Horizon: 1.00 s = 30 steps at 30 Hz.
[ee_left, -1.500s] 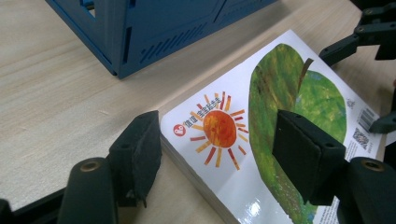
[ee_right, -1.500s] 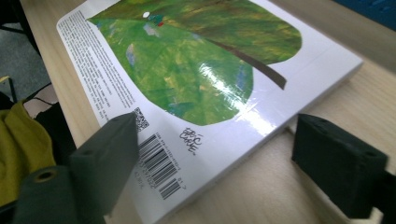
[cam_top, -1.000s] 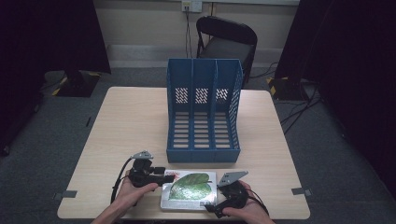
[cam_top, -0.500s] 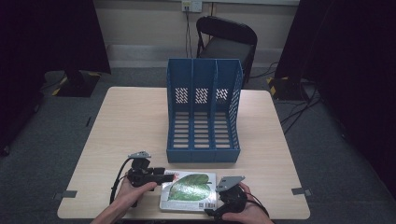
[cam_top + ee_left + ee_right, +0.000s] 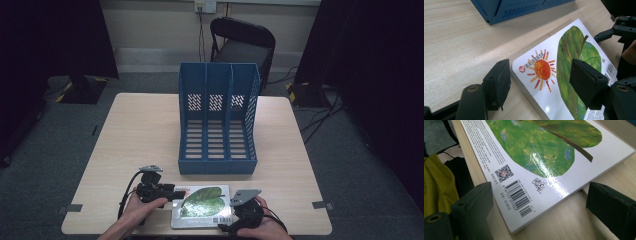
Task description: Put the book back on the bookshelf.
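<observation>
A thin, glossy picture book (image 5: 202, 206) with a painted green leaf and an orange sun is lying flat at the near edge of the pale wooden worktop (image 5: 130, 140), in front of a blue slotted plastic file rack (image 5: 217, 120). The left hand-held gripper (image 5: 539, 80) and right hand-held gripper (image 5: 549, 212) are bracketing its opposite ends, jaws wide and not yet gripping. This looks like the start of a pick-up; next, I judge, the jaws must close on the thin edges to lift it, perhaps toward the rack.
</observation>
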### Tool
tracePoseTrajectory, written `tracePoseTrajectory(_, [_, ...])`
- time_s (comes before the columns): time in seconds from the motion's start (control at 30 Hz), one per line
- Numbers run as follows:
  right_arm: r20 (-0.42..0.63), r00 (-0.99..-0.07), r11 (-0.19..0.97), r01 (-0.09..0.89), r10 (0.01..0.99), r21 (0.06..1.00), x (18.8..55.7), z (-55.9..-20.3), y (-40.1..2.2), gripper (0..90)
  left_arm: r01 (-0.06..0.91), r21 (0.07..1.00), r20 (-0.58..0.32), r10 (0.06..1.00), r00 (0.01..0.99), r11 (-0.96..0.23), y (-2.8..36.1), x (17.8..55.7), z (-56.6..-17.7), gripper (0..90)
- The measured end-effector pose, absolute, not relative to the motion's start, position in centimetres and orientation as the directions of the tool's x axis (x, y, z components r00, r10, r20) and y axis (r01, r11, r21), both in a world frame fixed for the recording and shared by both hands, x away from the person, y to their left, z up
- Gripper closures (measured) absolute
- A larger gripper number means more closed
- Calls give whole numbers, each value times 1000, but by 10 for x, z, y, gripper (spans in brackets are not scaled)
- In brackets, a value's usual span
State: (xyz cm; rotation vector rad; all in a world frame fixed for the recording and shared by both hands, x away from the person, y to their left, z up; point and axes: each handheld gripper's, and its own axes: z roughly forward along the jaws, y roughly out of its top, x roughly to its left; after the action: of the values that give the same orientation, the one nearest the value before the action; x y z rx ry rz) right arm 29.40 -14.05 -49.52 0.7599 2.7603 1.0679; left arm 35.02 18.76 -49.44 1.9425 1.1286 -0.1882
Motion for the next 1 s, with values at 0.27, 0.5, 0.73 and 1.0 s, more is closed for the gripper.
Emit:
tracePoseTrajectory(0.27, [109,-868,625,431,484,651,295,-495,-141,58,782,608,-578,599,554,-137,197,353,-490,410])
tracePoseTrajectory(0.5, [119,-864,621,440,489,649,295,-494,-141,55,753,651,-587,569,576,-91,200,353,-483,423])
tracePoseTrajectory(0.73, [138,-860,617,455,491,642,296,-493,-142,55,731,678,-575,563,594,-78,198,351,-479,415])
tracePoseTrajectory(1.0, [132,-863,624,449,487,639,297,-493,-142,63,728,673,-530,599,600,-134,194,351,-483,393])
